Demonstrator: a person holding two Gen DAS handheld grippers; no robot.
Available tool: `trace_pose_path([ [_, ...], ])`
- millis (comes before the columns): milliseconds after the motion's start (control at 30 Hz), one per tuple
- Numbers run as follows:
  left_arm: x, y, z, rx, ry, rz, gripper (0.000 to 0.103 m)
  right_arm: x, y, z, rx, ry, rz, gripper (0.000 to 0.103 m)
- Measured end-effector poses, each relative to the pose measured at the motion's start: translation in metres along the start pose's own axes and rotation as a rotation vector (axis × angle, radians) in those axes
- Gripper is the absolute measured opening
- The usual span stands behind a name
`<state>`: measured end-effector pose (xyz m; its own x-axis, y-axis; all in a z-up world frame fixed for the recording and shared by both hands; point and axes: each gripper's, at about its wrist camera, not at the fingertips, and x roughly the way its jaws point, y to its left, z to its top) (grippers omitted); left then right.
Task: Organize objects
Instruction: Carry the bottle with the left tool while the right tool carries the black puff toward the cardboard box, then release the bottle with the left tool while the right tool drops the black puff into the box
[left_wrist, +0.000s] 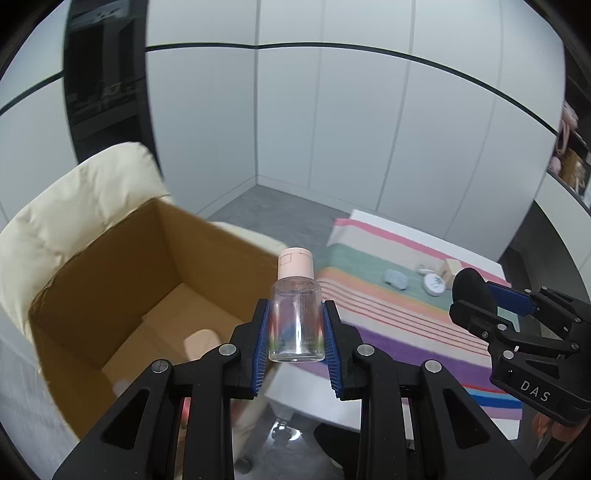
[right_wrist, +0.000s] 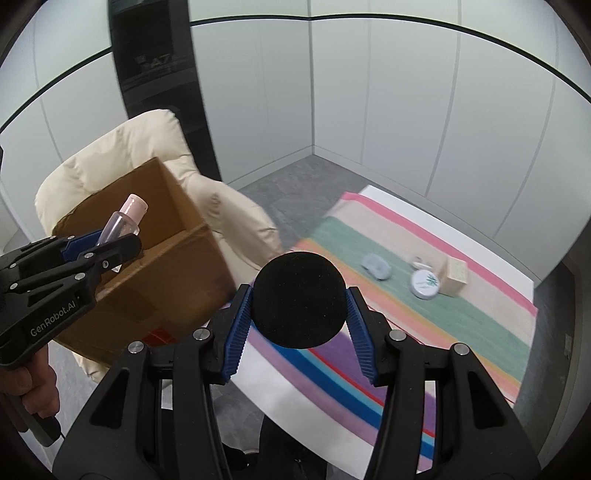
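Observation:
My left gripper is shut on a clear plastic bottle with a pink cap, held upright at the near right rim of an open cardboard box; the bottle and left gripper also show in the right wrist view, over the box. My right gripper is shut on a black round sponge, held over the near end of the striped cloth. In the left wrist view the right gripper with the black sponge is at the right.
The box sits on a cream padded chair. On the striped cloth over a white table lie a pale blue object, a round white tin, a small wooden block and a small white piece. A peach item lies inside the box.

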<state>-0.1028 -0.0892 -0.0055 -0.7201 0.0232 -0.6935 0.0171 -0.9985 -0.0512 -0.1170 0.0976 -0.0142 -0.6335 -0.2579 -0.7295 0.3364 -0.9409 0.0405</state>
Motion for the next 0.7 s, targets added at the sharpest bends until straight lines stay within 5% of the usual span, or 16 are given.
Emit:
trace_pose_path([
  [700, -0.017, 0.096, -0.022, -0.111, 0.024, 0.099, 0.029, 0.026, 0.109, 0.02, -0.14, 0.006, 0.116, 0.053],
])
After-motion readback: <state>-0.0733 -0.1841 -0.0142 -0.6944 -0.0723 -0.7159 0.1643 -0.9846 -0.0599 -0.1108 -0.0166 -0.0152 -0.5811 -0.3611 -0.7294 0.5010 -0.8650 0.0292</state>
